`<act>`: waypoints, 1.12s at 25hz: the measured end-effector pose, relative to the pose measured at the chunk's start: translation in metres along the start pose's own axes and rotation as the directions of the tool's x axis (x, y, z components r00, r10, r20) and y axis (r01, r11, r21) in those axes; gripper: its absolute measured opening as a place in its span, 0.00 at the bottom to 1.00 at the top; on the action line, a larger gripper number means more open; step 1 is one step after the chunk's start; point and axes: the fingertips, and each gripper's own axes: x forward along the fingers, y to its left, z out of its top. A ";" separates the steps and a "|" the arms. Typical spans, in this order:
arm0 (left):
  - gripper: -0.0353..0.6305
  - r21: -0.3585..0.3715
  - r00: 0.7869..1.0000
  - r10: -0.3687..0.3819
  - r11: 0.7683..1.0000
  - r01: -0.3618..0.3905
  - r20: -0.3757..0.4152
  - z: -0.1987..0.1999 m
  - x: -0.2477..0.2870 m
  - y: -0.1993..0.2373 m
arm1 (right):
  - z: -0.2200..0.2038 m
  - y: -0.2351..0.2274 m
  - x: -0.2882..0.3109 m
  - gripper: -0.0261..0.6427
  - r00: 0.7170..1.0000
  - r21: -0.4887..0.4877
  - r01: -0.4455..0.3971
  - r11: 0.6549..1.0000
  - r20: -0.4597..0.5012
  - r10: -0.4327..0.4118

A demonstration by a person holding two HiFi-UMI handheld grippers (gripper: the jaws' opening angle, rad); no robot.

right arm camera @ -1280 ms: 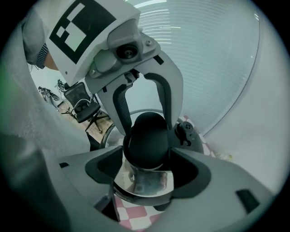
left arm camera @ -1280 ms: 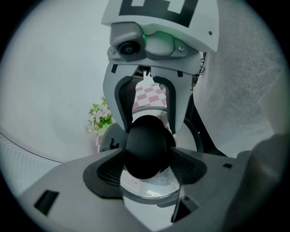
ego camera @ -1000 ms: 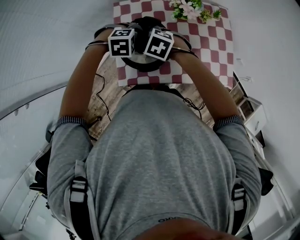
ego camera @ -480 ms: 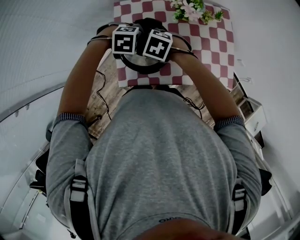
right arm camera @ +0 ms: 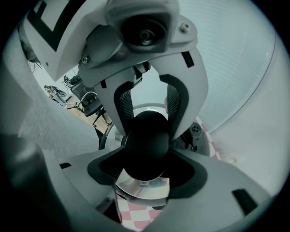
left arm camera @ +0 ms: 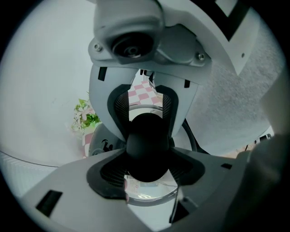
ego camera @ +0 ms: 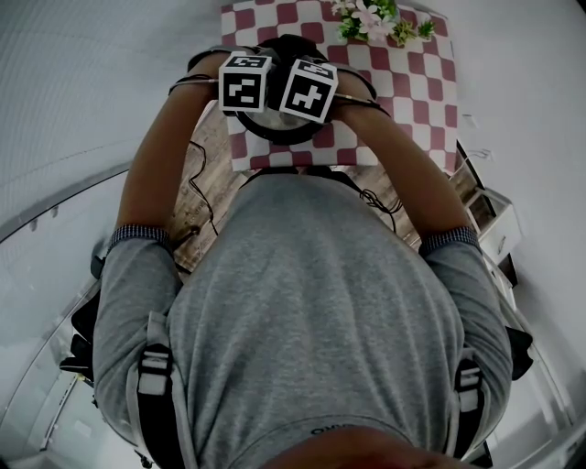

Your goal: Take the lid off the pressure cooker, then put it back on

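Note:
The pressure cooker (ego camera: 275,134) stands on a red-and-white checked cloth (ego camera: 403,82), mostly hidden under both grippers. Its steel lid (left arm camera: 149,195) carries a round black knob (left arm camera: 147,145). My left gripper (left arm camera: 147,168) has its dark pads pressed on the knob from one side. Opposite it, my right gripper (right arm camera: 145,171) clamps the same knob (right arm camera: 146,142), above the shiny lid (right arm camera: 140,188). Each gripper view shows the other gripper's white jaws across the knob. In the head view the left gripper (ego camera: 245,84) and the right gripper (ego camera: 309,87) show only as marker cubes side by side over the lid.
A bunch of artificial flowers (ego camera: 371,16) lies at the cloth's far edge. The cloth covers part of a wooden table (ego camera: 206,174) with black cables (ego camera: 197,197) trailing across it. White boxes (ego camera: 490,224) sit at the right. The person's arms and grey shirt fill the foreground.
The left gripper's marker cube has shifted slightly right, closer to the right one. The right gripper and the cooker have stayed where they were.

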 end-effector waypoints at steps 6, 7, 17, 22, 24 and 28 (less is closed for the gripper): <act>0.51 0.009 1.000 0.012 1.000 -0.012 0.014 0.007 -0.004 -0.001 | -0.003 0.001 -0.004 0.48 1.000 -0.002 0.012 1.000 -0.015 -0.012; 0.51 0.011 1.000 0.015 1.000 -0.015 0.017 0.008 -0.005 -0.001 | -0.004 0.001 -0.005 0.48 1.000 -0.003 0.015 1.000 -0.018 -0.015; 0.51 0.023 0.998 0.039 0.999 -0.040 0.046 0.018 -0.010 -0.002 | -0.009 0.003 -0.012 0.48 0.999 -0.008 0.039 0.999 -0.027 -0.039; 0.51 0.027 0.997 0.046 0.999 -0.048 0.066 0.020 -0.010 -0.003 | -0.011 0.003 -0.013 0.48 0.999 -0.002 0.046 0.999 -0.014 -0.046; 0.51 0.028 0.996 0.047 0.998 -0.049 0.073 0.021 -0.010 -0.002 | -0.011 0.003 -0.013 0.48 0.999 -0.001 0.046 0.999 -0.010 -0.046; 0.51 0.037 0.994 0.050 0.998 -0.054 0.100 0.025 -0.012 0.000 | -0.012 0.002 -0.016 0.48 0.999 0.004 0.047 0.999 -0.011 -0.047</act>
